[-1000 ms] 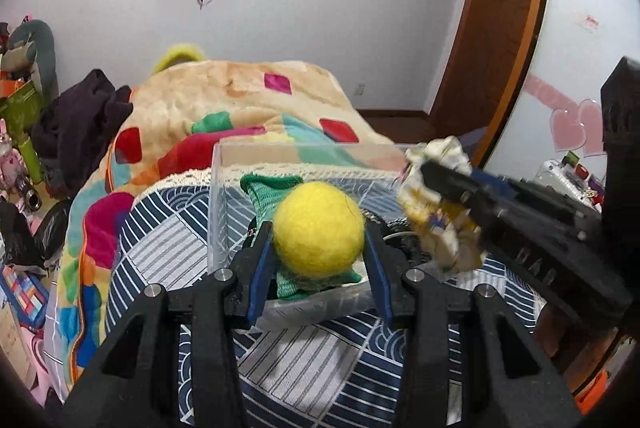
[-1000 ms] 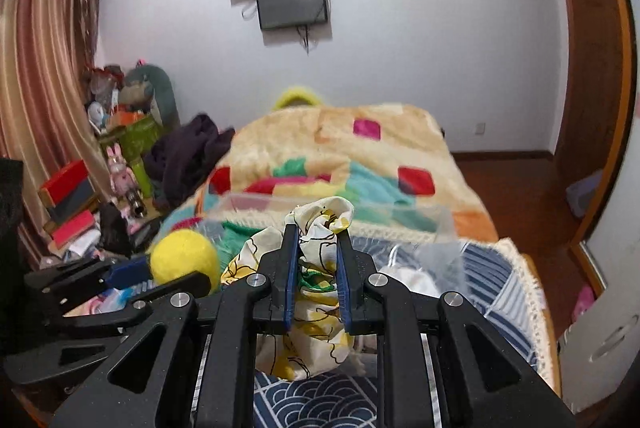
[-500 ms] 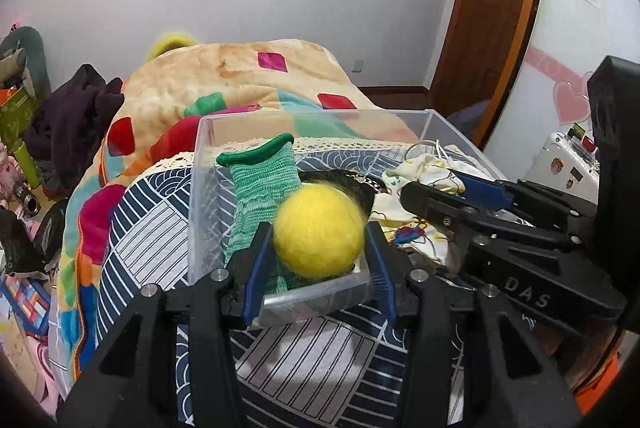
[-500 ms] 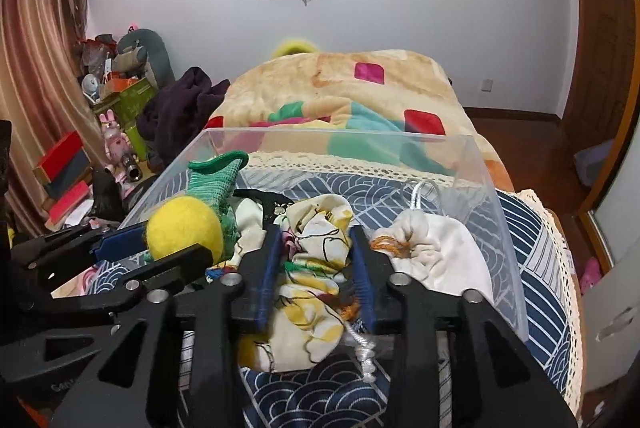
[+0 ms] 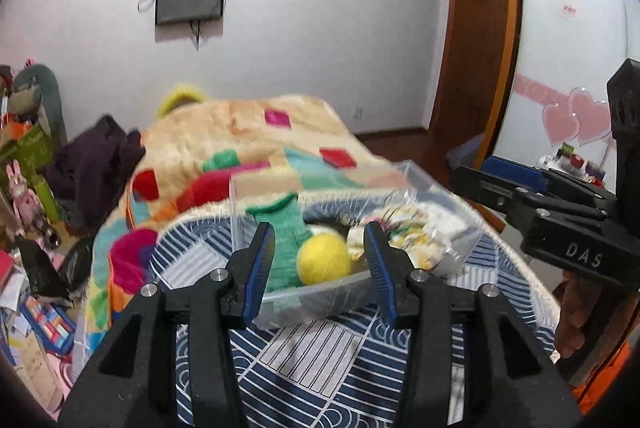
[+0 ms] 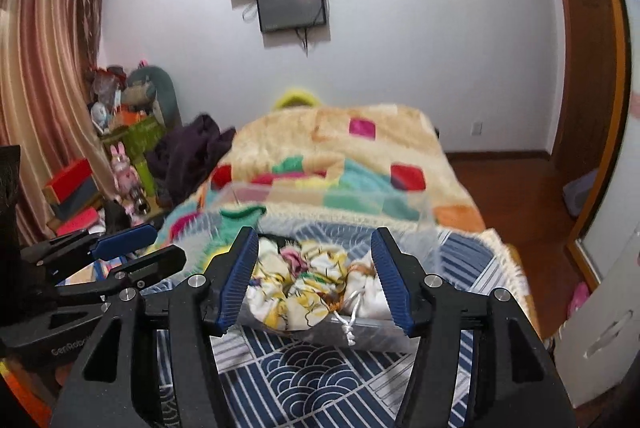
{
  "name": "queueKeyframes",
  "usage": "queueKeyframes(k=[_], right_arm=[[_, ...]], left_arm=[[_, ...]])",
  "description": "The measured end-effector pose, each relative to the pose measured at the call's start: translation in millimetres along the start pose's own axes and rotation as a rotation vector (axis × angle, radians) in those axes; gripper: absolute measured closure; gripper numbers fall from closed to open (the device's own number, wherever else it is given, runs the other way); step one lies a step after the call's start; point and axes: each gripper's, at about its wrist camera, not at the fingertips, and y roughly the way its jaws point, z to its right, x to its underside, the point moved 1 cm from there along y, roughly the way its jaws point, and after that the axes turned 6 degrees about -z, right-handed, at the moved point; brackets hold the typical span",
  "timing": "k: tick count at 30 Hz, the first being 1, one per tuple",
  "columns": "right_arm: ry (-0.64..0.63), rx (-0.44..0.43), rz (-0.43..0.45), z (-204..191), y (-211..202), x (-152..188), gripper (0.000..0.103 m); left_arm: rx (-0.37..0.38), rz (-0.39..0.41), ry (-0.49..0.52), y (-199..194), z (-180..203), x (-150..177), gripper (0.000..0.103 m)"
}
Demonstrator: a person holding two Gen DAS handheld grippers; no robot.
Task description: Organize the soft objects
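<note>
You're holding the left gripper and right gripper level, fingers spread and empty, facing the clear bin at the bed's near edge.

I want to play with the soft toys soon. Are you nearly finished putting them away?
Nearly. The fuzzy yellow ball, green knitted sock, patterned white cloth and white drawstring pouch all lie in the clear plastic box. Nothing is in hand: the left tongs and right tongs are both open and empty. I see no soft thing left outside on the blue patterned mat.
</note>
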Motion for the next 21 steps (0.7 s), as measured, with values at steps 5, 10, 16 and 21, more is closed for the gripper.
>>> queueKeyframes(k=[5, 10, 16, 21], right_arm=[[-0.013, 0.001, 0.105, -5, -38, -8, 0.048], [-0.035, 0.027, 0.199, -13, -66, -11, 0.032], [-0.057, 0.056, 0.254, -20, -82, -10, 0.017], [-0.07, 0.077, 0.263, -23, -80, -8, 0.012]], left_arm=[[-0.019, 0.098, 0.011, -37, 9, -10, 0.053], [-0.02, 0.19, 0.006, -73, 14, -14, 0.041], [-0.033, 0.263, -0.004, -97, 16, -15, 0.023], [-0.049, 0.299, -0.007, -111, 18, -12, 0.006]])
